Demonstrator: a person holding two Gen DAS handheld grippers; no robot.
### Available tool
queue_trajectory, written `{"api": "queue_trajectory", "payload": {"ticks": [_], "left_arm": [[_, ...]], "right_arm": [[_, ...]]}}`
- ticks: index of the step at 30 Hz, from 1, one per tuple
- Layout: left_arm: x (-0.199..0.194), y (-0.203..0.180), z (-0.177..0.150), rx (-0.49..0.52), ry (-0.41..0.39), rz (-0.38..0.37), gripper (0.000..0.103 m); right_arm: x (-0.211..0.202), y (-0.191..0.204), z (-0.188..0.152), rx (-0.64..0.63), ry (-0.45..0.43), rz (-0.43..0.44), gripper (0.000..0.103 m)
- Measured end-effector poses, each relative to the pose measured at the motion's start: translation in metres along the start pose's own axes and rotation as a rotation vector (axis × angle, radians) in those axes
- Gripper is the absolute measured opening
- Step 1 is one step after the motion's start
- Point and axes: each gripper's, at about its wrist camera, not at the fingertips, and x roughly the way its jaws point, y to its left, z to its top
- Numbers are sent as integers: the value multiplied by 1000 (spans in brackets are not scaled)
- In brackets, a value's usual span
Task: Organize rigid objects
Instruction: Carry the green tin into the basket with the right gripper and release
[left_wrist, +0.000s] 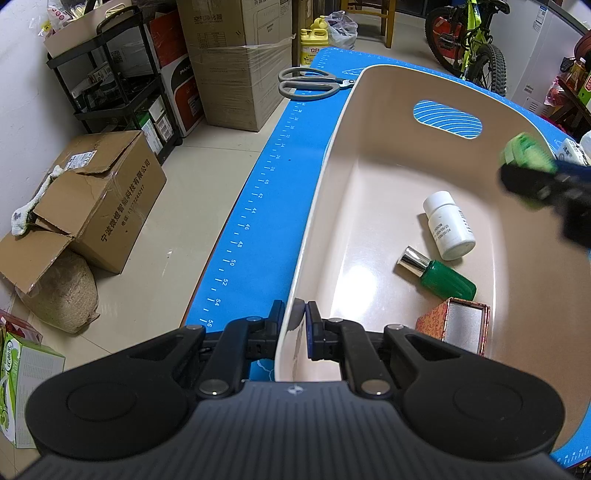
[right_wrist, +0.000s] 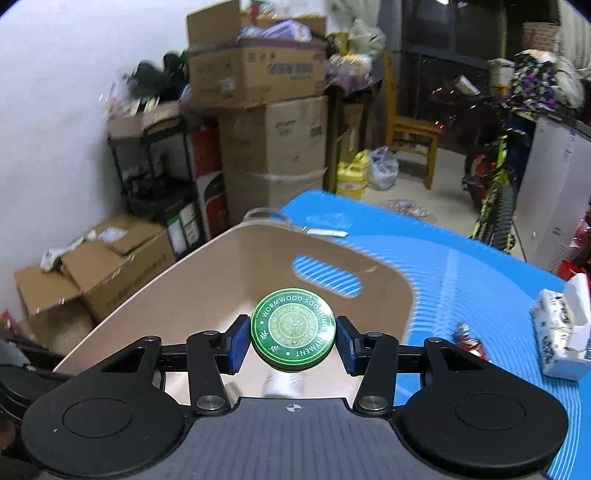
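Note:
A beige plastic basket (left_wrist: 332, 155) stands on the blue mat (left_wrist: 273, 206). In it lie a white pill bottle (left_wrist: 448, 225), a green bottle with a silver cap (left_wrist: 439, 277) and a small patterned box (left_wrist: 458, 325). My left gripper (left_wrist: 294, 332) is shut on the basket's near rim. My right gripper (right_wrist: 293, 341) is shut on a round green ointment tin (right_wrist: 293, 328) and holds it above the basket (right_wrist: 207, 273). It also shows blurred at the right of the left wrist view (left_wrist: 528, 173). Grey scissors (left_wrist: 310, 83) lie on the mat behind the basket.
A white tissue box (right_wrist: 563, 325) and a small red item (right_wrist: 469, 341) lie on the mat right of the basket. Cardboard boxes (left_wrist: 96, 206), a black shelf rack (left_wrist: 118, 85), a bicycle (left_wrist: 469, 40) and a wooden chair (right_wrist: 413, 125) surround the table.

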Motion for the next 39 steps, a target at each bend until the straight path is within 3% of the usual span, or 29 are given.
{"api": "queue_trajectory", "payload": {"ticks": [12,23,26,30,32,39], "left_arm": [[0,0,0,0,0,0,14],[1,-1,0,4,-1,2,13],[1,-1,0,4,-2,2,13],[1,-1,0,1,-1,0,13],[1,-1,0,2,0,1,14],[1,-1,0,1,0,1,14]], "right_arm": [[41,37,-13,-77,191,-21,54],[71,45,-15,-114,388,-34,54],[73,48,-14,-120,402,-32,57],[71,47,-10,-118,381,-28,68],[65,44,-11,-103,349,-17,75],[32,25,-11,-46,229,11,81]]}}
